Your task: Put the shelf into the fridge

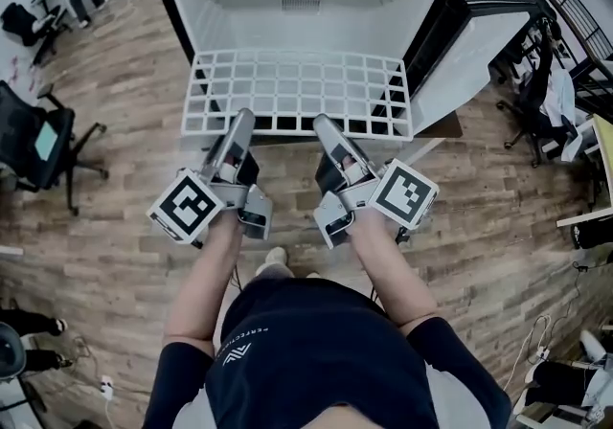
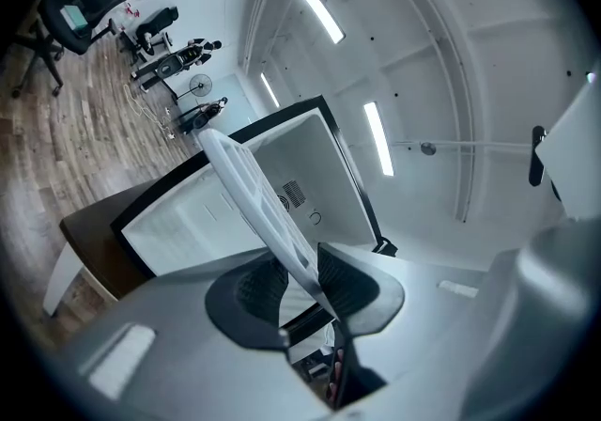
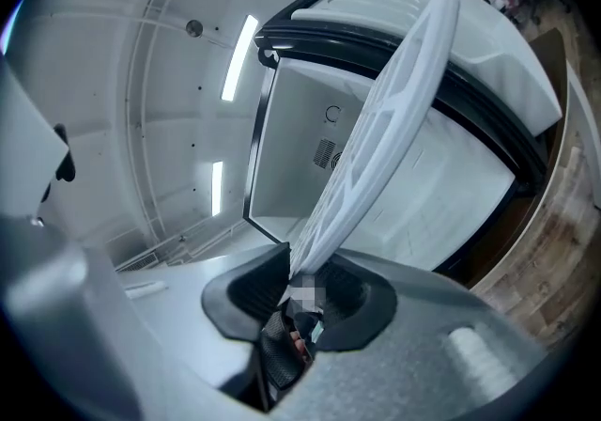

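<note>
The shelf (image 1: 297, 90) is a white grid rack, held level in front of the open fridge (image 1: 239, 13), with its far edge at the fridge's mouth. My left gripper (image 1: 241, 119) is shut on the shelf's near edge, left of the middle. My right gripper (image 1: 322, 123) is shut on the same edge, right of the middle. In the left gripper view the shelf (image 2: 254, 194) runs edge-on from the left gripper (image 2: 299, 278) toward the white fridge interior (image 2: 178, 217). The right gripper view shows the shelf (image 3: 385, 137) rising edge-on out of the right gripper (image 3: 305, 280).
The fridge door (image 1: 479, 54) stands swung open at the right. Black office chairs (image 1: 38, 145) stand on the wooden floor at the left. More chairs and a rack (image 1: 565, 25) crowd the right side. The person's shoe (image 1: 276, 259) is below the grippers.
</note>
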`<move>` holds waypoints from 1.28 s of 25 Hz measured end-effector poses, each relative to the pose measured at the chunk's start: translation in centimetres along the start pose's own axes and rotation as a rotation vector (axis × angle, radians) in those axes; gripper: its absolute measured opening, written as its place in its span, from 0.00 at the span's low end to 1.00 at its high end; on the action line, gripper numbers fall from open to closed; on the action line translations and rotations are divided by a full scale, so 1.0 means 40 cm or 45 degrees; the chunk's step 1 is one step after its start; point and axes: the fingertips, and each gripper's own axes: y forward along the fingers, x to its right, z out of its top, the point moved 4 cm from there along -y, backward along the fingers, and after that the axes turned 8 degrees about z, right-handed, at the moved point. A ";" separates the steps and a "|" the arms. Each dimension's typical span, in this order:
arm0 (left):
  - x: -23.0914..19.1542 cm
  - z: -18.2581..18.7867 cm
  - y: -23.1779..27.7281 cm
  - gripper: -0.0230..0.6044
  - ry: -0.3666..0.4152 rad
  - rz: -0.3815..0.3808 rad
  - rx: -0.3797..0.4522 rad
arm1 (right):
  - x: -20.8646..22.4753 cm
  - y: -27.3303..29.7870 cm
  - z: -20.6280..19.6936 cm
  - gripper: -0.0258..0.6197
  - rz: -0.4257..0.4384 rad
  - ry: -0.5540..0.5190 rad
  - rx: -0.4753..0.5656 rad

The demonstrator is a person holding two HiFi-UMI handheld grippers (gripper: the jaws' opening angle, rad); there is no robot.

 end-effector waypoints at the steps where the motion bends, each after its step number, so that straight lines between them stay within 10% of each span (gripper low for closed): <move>1: 0.001 0.004 0.009 0.21 -0.006 -0.007 -0.007 | 0.002 0.005 0.005 0.16 -0.005 -0.002 0.007; 32: 0.006 0.036 0.083 0.20 -0.113 -0.092 -0.027 | 0.035 0.059 0.045 0.16 -0.027 0.012 -0.010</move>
